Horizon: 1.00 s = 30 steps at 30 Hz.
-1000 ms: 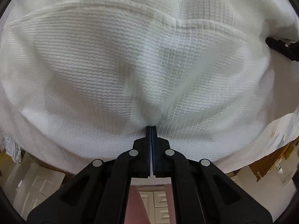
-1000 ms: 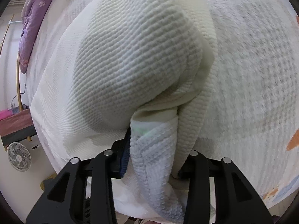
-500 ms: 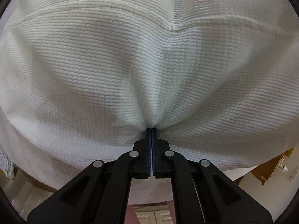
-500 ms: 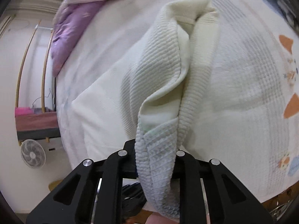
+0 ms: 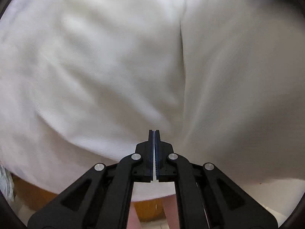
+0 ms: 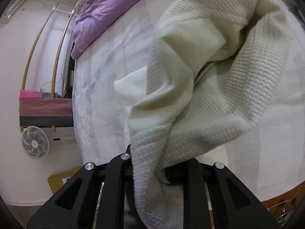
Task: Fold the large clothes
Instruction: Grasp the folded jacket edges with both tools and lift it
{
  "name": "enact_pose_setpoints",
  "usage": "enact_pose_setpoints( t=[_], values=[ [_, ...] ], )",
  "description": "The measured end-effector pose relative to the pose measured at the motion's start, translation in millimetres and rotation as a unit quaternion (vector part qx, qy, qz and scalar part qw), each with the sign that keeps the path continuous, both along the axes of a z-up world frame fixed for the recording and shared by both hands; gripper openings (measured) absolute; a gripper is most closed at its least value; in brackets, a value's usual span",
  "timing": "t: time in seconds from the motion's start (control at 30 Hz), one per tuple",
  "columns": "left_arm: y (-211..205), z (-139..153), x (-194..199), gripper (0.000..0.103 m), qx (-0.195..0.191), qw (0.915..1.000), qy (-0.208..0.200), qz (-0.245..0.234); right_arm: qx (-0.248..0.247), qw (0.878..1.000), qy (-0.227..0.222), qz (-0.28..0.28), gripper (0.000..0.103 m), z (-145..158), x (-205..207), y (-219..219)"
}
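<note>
Cream waffle-knit garment [image 6: 219,103] hangs bunched above a white bed [image 6: 99,99], pinched at two spots. Left gripper [image 5: 154,133] is clamped tight on a thin fold; right gripper [image 6: 150,164] squeezes a thick wad. Purple quilt [image 6: 103,13] lies beyond.

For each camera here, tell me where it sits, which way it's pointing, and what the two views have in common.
Left wrist: sits on the left gripper, looking down its shut fingers into blurred white garment pinched at the tips; bare legs show below.
Right wrist: sits on the right gripper, looking across a bed toward a purple quilt and a fan; a bunched fold of cream waffle cloth is clamped in its jaws.
Shared: both look along black fingers at pale textured fabric they hold, apparently one garment.
</note>
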<state>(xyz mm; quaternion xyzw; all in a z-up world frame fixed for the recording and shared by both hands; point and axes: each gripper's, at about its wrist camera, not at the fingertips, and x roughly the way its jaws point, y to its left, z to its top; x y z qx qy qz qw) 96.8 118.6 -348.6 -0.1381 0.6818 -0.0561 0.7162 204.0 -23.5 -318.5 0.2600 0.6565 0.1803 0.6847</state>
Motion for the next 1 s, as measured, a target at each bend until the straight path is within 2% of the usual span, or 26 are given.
enact_pose_setpoints(
  t=[0.1,0.17,0.23,0.3,0.37,0.4,0.47,0.5,0.57,0.6,0.63,0.7,0.73,0.8,0.87,0.9,0.93,0.97,1.0],
  values=[
    [49.4,21.1,7.7,0.003,0.040,0.9992,-0.009,0.000,-0.026,0.999,0.006,0.026,0.016,-4.9,8.4,34.1],
    [98.8,33.3,13.6,0.003,0.036,0.9986,-0.022,0.033,-0.039,0.998,0.011,0.044,0.016,-10.4,13.5,59.8],
    [117.6,46.0,29.9,0.003,0.047,0.9972,-0.026,0.051,-0.046,0.997,0.015,0.058,0.016,-17.3,17.6,83.0],
    [138.4,47.3,36.4,0.003,0.058,0.9955,-0.023,0.071,-0.050,0.996,0.024,0.065,0.016,-26.7,19.2,101.0],
    [164.8,44.0,22.4,0.003,0.063,0.9933,-0.017,0.095,-0.057,0.995,0.032,0.075,0.016,-38.6,21.3,123.1],
    [175.5,53.5,16.8,0.003,0.070,0.9925,-0.015,0.100,-0.058,0.994,0.035,0.081,0.016,-47.3,22.3,135.9],
    [192.0,47.8,23.7,0.003,0.084,0.9910,-0.008,0.103,-0.058,0.994,0.044,0.081,0.018,-59.2,22.4,149.6],
    [192.5,58.1,22.3,0.003,0.088,0.9904,-0.004,0.107,-0.057,0.994,0.050,0.078,0.025,-66.0,21.8,152.8],
    [199.6,58.7,22.7,0.003,0.097,0.9886,0.006,0.115,-0.075,0.992,0.057,0.088,0.038,-75.9,21.4,168.0],
    [202.3,59.1,22.5,0.003,0.101,0.9880,0.010,0.116,-0.065,0.991,0.058,0.104,0.059,-77.5,20.9,174.5],
    [206.7,62.3,20.1,0.003,0.103,0.9876,0.012,0.118,-0.011,0.990,0.067,0.125,0.066,-79.3,20.4,184.4],
    [213.3,56.6,20.6,0.004,0.102,0.9865,0.018,0.127,0.108,0.981,0.090,0.134,0.071,-78.7,18.1,197.6],
    [215.6,54.6,21.0,0.004,0.104,0.9858,0.020,0.130,0.106,0.980,0.088,0.142,0.072,-74.6,18.2,202.5],
    [217.6,52.5,20.6,0.004,0.107,0.9847,0.024,0.135,0.060,0.985,0.057,0.154,0.072,-62.9,21.7,203.2],
    [213.8,48.3,23.4,0.004,0.095,0.9857,0.030,0.136,0.045,0.987,0.042,0.147,0.074,-55.6,22.6,190.1],
    [210.3,44.7,24.9,0.004,0.090,0.9868,0.032,0.131,0.025,0.989,0.038,0.138,0.078,-52.3,23.1,176.2],
    [203.8,40.9,29.5,0.007,0.079,0.9887,0.033,0.124,0.011,0.990,0.036,0.132,0.082,-50.0,23.0,172.7],
    [194.1,38.7,33.5,0.012,0.049,0.9916,0.033,0.115,-0.004,0.992,0.032,0.125,0.082,-46.3,24.4,166.3],
    [186.1,33.9,37.8,0.037,0.014,0.9929,0.034,0.113,-0.015,0.992,0.029,0.118,0.083,-45.2,25.7,155.9]
  ],
)
